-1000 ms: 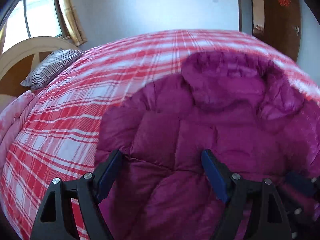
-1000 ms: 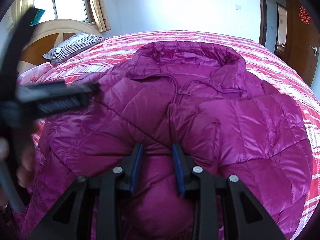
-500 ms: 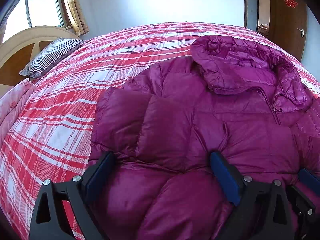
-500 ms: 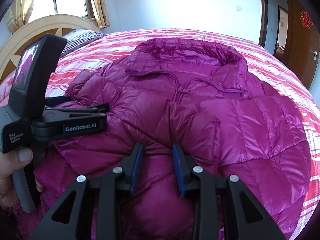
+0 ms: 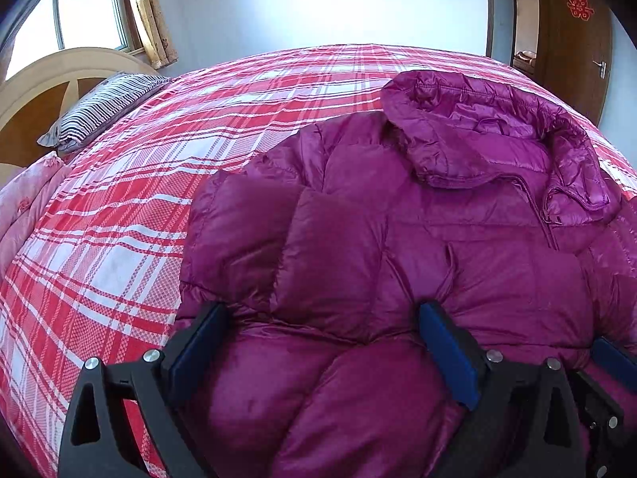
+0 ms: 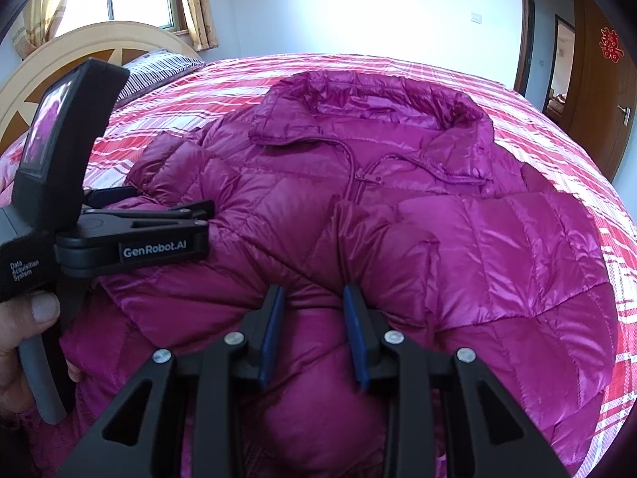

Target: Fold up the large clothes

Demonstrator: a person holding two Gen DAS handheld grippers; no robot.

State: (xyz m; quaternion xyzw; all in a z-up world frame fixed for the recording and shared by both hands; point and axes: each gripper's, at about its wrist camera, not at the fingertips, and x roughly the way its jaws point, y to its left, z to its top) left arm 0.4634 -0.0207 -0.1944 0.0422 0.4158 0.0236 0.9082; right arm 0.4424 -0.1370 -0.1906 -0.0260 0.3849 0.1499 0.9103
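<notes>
Though right view only, left hand (image 6: 22, 342)

The left gripper (image 5: 322, 318) points forward and slightly down, its two blue-padded fingers (image 5: 199, 342) spread wide, one at each side of the left wrist view. Seen from the right wrist view, it sits level at the left, held by a hand (image 6: 24, 342) wrapped round its grey handle, thumb on top. The right gripper (image 6: 314, 302) also points forward and down; its fingers (image 6: 272, 330) stand much closer together than the left's, with a narrow gap between the blue pads. Both grippers sit low and near each other, the left's fingertips reaching ahead of the right's.
</notes>
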